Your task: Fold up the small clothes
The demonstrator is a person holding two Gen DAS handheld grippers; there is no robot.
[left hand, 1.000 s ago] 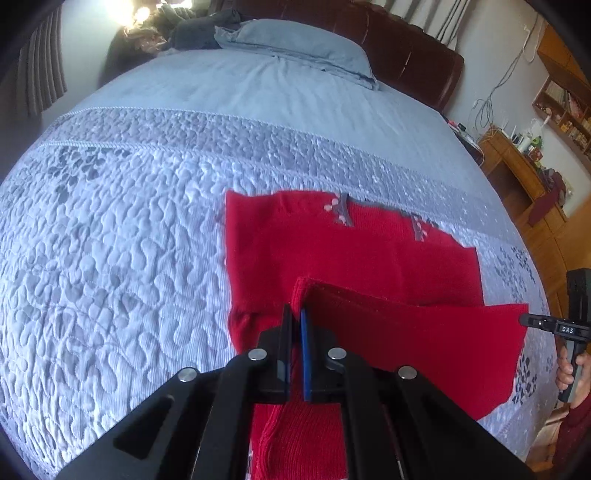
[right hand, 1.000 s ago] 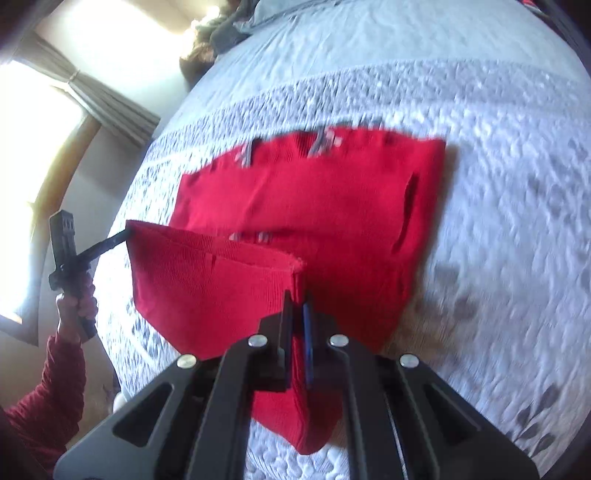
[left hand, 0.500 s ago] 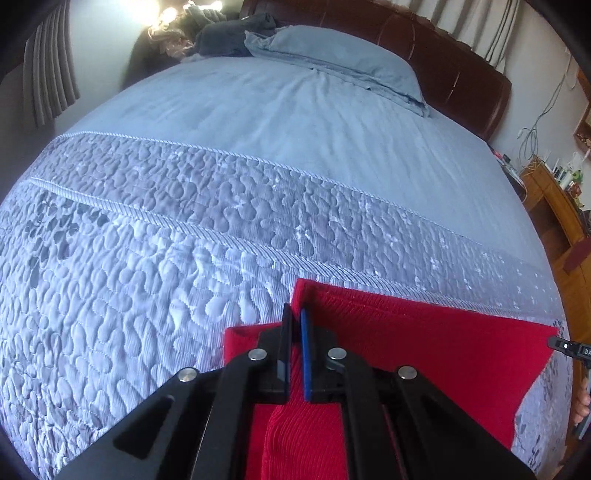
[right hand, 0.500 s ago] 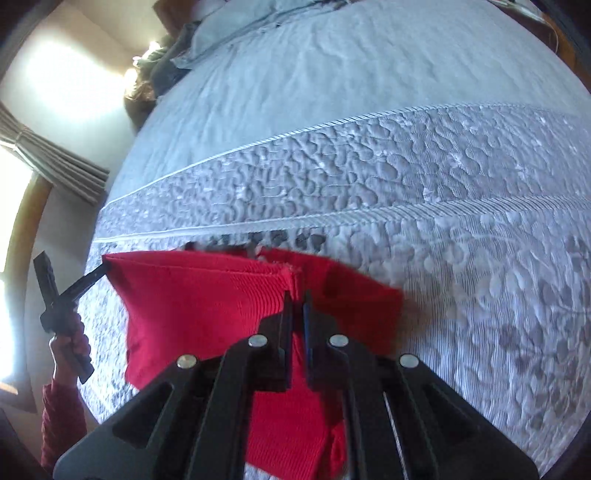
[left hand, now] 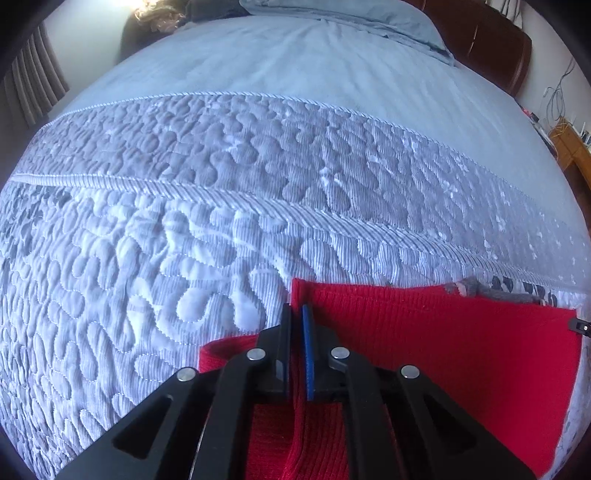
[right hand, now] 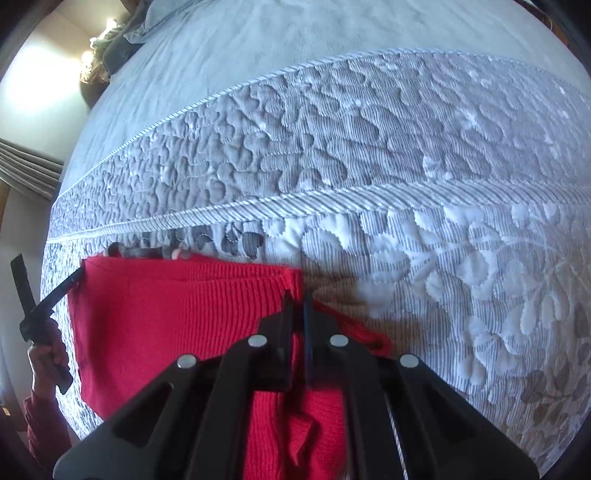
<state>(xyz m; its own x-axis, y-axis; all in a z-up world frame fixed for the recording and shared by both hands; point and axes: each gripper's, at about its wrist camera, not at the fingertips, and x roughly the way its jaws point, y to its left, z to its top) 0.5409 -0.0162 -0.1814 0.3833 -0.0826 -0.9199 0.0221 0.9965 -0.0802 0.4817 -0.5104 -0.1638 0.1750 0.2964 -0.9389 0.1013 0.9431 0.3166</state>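
A small red knitted garment (left hand: 436, 343) lies on the quilted bedspread (left hand: 207, 221), its near half folded over the far half. My left gripper (left hand: 295, 314) is shut on the left corner of the folded edge, low over the bed. My right gripper (right hand: 297, 299) is shut on the right corner of the same edge of the garment (right hand: 177, 310). A grey trim of the garment (left hand: 487, 290) peeks out beyond the fold. The left gripper also shows in the right wrist view (right hand: 40, 314), at the garment's far corner.
The bed runs far ahead, with a plain blue sheet (left hand: 295, 62), a blue pillow (left hand: 354, 18) and a brown headboard (left hand: 491, 40). A wooden side table (left hand: 572, 147) stands at the right. Curtains (right hand: 29, 173) hang at the left.
Both grippers have carried the garment's lifted edge forward and down over its far half. The lower layer, open to view a second ago, is now almost covered.
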